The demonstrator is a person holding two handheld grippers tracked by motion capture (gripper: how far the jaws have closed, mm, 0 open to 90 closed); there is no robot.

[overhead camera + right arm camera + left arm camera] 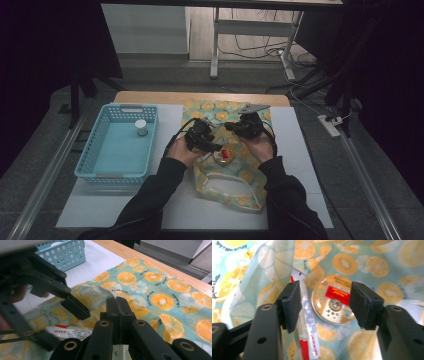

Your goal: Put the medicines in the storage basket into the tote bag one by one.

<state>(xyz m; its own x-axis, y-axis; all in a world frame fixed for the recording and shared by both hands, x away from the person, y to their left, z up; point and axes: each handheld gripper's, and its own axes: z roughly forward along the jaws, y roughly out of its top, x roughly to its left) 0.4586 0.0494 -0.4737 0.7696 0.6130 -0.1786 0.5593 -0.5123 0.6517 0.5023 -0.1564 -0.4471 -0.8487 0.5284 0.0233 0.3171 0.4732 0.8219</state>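
Two grippers over citrus-print bag point(235, 187): left gripper point(325, 305) parted, empty, jaws flanking round tin point(333, 299) with tube point(308, 325) just beside it; right gripper point(117, 305) pinched shut on bag's fabric edge; best kept taut while centring on tin.

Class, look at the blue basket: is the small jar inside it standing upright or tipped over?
Upright. In the high view the small jar stands on its base inside the blue basket, near the far right corner, its pale lid facing up.
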